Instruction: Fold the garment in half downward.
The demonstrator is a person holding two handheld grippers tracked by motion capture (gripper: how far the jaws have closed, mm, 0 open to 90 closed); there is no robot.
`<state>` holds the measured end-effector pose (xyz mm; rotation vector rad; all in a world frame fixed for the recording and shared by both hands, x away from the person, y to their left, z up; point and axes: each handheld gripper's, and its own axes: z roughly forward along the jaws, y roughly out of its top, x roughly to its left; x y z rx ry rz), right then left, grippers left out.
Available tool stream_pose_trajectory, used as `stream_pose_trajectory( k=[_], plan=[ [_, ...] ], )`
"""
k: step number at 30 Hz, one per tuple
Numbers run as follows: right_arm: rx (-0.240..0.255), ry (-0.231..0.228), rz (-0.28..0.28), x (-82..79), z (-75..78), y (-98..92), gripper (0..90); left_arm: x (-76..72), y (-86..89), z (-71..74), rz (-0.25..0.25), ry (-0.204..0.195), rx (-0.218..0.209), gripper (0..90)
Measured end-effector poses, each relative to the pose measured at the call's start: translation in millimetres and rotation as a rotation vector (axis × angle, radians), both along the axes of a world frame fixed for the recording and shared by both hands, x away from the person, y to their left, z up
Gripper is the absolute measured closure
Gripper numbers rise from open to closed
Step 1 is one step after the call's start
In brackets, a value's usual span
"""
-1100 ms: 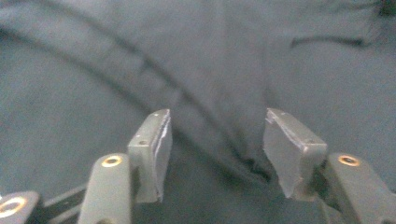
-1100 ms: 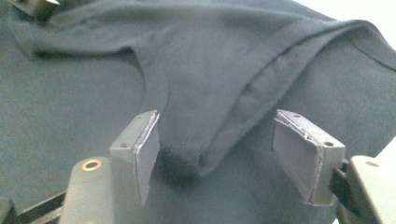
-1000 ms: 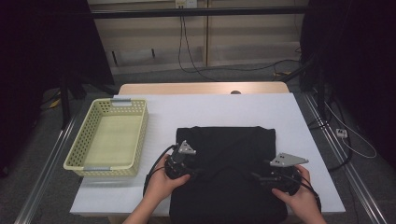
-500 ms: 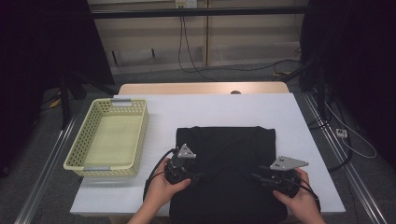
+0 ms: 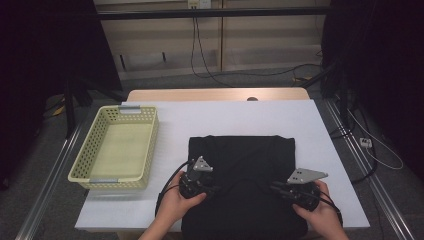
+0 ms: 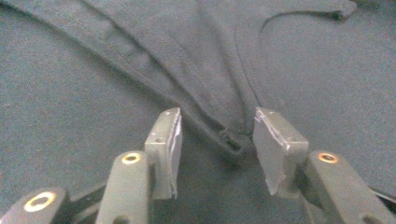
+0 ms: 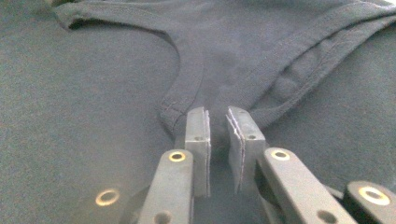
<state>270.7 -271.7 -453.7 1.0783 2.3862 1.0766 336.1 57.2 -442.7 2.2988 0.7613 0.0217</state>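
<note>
A black garment [image 5: 240, 155] lies folded flat on the white table [image 5: 225, 117]. My left gripper [image 5: 214, 190] rests on its near left part, held by a hand. In the left gripper view its jaws [image 6: 217, 135] stand apart around a stitched hem of the cloth [image 6: 70, 93] and have just been closing; the pads do not touch it. My right gripper [image 5: 276, 189] rests on the near right part. Its jaws [image 7: 218, 128] have just been closing to a narrow slit and pinch a fold by the collar seam [image 7: 177, 93].
A pale yellow mesh basket [image 5: 82, 165] stands empty at the table's left. Metal rails run along both sides of the table. Cables trail on the floor behind and to the right. Bare white table lies beyond the garment.
My left gripper has edged slightly toward the table's near edge. The right hand has kept its place. The garment lies as before.
</note>
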Motion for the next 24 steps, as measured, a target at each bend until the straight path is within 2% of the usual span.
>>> stream_pose_trajectory(
  k=[5, 7, 12, 18, 22, 24],
  plan=[
    [0.015, -0.004, -0.003, 0.0, 0.2, -1.7, 81.3, -3.1, -2.2, 2.1, -0.025, 0.025, -0.009, 62.7],
    [0.024, -0.003, 0.002, -0.1, 0.9, -2.2, 81.6, -3.7, -3.8, 1.6, -0.041, 0.026, 0.008, 66.7],
    [0.025, 0.001, 0.010, -0.4, -0.9, -1.1, 82.1, -4.7, -4.5, 1.4, -0.048, 0.048, 0.009, 78.4],
    [0.036, 0.005, 0.005, 0.0, -1.5, -1.9, 82.5, -2.4, -2.3, 0.3, -0.040, 0.065, -0.003, 83.6],
    [0.047, 0.002, 0.008, 0.9, -0.5, -3.8, 82.9, -3.0, -2.3, 2.4, -0.027, 0.043, 0.006, 85.1],
    [0.054, -0.006, 0.003, 0.8, 1.7, -5.7, 83.3, -2.4, -0.5, 5.6, -0.002, 0.044, -0.030, 85.4]
  ],
)
